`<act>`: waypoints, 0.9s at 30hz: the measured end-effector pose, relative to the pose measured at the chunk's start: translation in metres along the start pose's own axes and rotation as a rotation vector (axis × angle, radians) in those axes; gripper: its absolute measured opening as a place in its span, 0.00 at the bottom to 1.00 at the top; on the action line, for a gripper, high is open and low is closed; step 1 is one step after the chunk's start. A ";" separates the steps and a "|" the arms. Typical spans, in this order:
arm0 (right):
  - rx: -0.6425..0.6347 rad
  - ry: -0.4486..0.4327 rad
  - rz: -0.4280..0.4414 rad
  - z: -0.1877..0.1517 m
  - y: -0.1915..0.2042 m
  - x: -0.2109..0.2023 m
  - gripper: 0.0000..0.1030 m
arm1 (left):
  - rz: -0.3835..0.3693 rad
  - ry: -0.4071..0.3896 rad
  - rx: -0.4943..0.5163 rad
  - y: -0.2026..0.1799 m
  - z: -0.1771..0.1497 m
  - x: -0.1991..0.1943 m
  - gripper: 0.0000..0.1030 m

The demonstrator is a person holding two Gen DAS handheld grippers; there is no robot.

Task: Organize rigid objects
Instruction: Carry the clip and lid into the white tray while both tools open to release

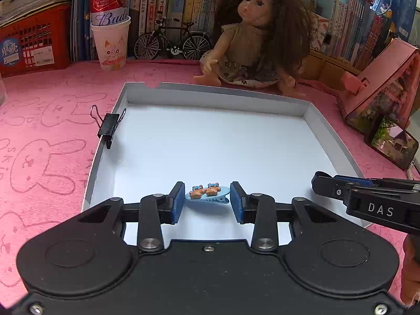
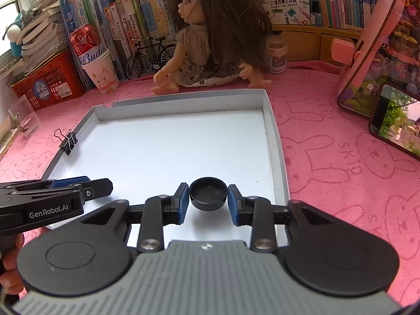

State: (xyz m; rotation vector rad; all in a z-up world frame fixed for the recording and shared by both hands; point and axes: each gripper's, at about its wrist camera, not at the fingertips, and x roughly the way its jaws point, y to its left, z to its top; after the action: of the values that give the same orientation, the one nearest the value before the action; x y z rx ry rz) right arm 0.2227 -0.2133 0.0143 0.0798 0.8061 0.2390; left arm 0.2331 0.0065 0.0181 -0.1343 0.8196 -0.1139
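My left gripper (image 1: 207,199) is shut on a light blue hair clip (image 1: 207,197) topped with two small brown bears, held just above the white floor of the shallow box lid (image 1: 210,136). In the right wrist view my right gripper (image 2: 208,199) is shut on a round black cap (image 2: 208,193), hollow side up, over the near right part of the same box lid (image 2: 183,144). Each gripper shows at the edge of the other's view: the right gripper (image 1: 367,197) at the right, the left gripper (image 2: 52,197) at the left.
A black binder clip (image 1: 109,126) (image 2: 68,140) grips the lid's left wall. A doll (image 1: 257,36) sits behind the lid, with a toy bicycle (image 1: 172,40), a paper cup holding a red can (image 1: 111,44), a red basket (image 1: 34,44) and books. A pink house model (image 1: 386,89) stands on the right, a glass (image 2: 23,118) on the left.
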 end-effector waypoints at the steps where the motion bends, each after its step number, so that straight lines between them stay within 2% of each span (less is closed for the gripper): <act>1: -0.003 0.000 -0.001 0.000 0.001 0.000 0.36 | 0.000 0.002 0.001 -0.001 -0.001 0.001 0.34; 14: -0.012 0.015 -0.011 -0.005 0.000 0.008 0.36 | 0.023 -0.015 0.037 -0.009 -0.005 0.001 0.35; 16: -0.012 0.013 -0.007 -0.005 0.000 0.007 0.39 | 0.021 -0.015 0.032 -0.008 -0.005 0.001 0.35; 17: -0.011 0.011 -0.002 -0.005 0.000 0.006 0.40 | 0.022 -0.018 0.023 -0.008 -0.004 0.000 0.37; 19: -0.005 0.002 0.006 -0.005 -0.001 0.003 0.56 | 0.015 -0.031 0.009 -0.006 -0.004 -0.005 0.45; 21: -0.001 -0.010 0.022 -0.006 -0.003 -0.002 0.63 | 0.005 -0.055 0.010 -0.005 -0.004 -0.012 0.54; 24: -0.006 -0.030 0.025 -0.007 -0.003 -0.010 0.69 | 0.009 -0.102 0.026 -0.003 -0.004 -0.026 0.72; 27: -0.009 -0.056 0.035 -0.009 -0.004 -0.020 0.75 | 0.009 -0.136 0.041 -0.002 -0.005 -0.040 0.77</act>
State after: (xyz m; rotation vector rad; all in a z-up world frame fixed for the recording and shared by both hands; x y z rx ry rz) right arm 0.2031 -0.2223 0.0215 0.0923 0.7480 0.2725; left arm 0.2019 0.0104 0.0438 -0.0989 0.6818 -0.1121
